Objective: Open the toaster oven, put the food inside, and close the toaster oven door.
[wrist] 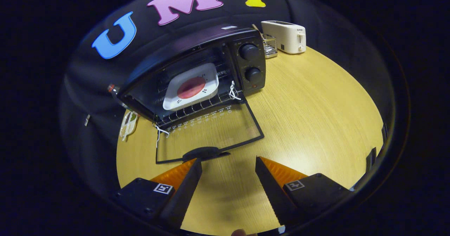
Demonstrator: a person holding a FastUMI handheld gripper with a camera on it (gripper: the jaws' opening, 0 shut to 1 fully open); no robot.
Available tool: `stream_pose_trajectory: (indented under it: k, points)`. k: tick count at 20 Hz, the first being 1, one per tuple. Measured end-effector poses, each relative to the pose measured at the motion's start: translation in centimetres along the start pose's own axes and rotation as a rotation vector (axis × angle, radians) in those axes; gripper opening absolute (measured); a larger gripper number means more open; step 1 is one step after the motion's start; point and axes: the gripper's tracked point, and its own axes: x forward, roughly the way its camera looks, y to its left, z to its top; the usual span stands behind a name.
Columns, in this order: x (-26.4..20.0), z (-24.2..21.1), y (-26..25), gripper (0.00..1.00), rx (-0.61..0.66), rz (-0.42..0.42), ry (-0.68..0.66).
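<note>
Plate of food (191,87) sits on the rack inside the toaster oven (197,70), door (211,134) lying flat open on the bench (316,116). Tool (228,167) spread wide, empty, just short of the door handle (204,154). Closing remains: get under that handle and lift.

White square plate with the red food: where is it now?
The white square plate sits on the wire rack inside the open black toaster oven, beyond the lowered glass door and the open, empty gripper.

We note the handheld two-finger gripper (228,159): wedge-shaped serrated fingers (272,183), spread apart and empty, on black blocky mounts (146,198) bearing screws and square black-and-white markers (164,188).
</note>
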Motion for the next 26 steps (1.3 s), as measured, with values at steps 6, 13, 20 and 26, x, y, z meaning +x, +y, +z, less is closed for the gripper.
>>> stream_pose_trajectory:
  k: [6,13,20,26]
  points:
    - [1.6,-3.3,1.2,0.99,-0.183,-0.02,0.033]
    - [4.8,-4.7,2.9,1.0,-0.187,-0.043,0.107]
    - [6.6,-4.0,4.5,1.0,-0.197,-0.052,0.127]
    - [6.0,-3.2,4.9,0.99,-0.246,-0.062,0.106]
